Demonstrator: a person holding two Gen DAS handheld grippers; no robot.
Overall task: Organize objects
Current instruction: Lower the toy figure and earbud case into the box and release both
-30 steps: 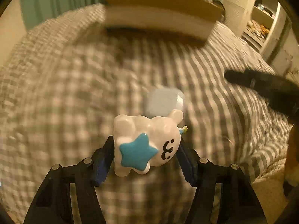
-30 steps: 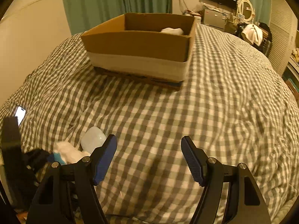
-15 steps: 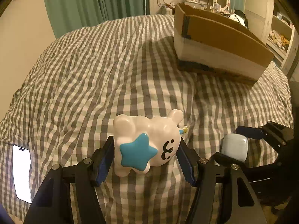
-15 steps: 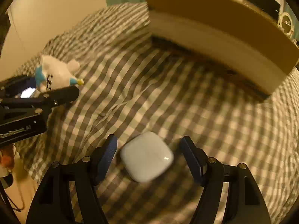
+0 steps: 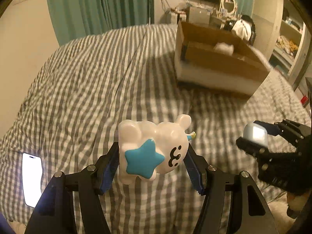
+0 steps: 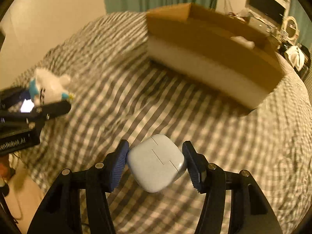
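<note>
My left gripper (image 5: pixel 152 165) is shut on a white toy figure (image 5: pixel 154 146) with a blue star and a printed face, held above the checked bed cover. My right gripper (image 6: pixel 156 161) is shut on a pale grey rounded case (image 6: pixel 156 165), also held above the cover. In the left wrist view the right gripper (image 5: pixel 259 136) with the case (image 5: pixel 255 133) is at the right. In the right wrist view the left gripper (image 6: pixel 44 105) with the toy (image 6: pixel 48 87) is at the far left. An open cardboard box (image 5: pixel 218 64) stands on the bed ahead of both; it also shows in the right wrist view (image 6: pixel 210 44).
A lit phone (image 5: pixel 32 177) lies on the cover at the left edge of the bed. A white soft thing (image 5: pixel 224 47) lies inside the box. Green curtains (image 5: pixel 97 5) hang behind the bed. A desk and shelves stand at the back right.
My right gripper has closed on the grey case and lifted it off the cover. My left gripper, still holding the toy, has swung so the box sits farther right and away.
</note>
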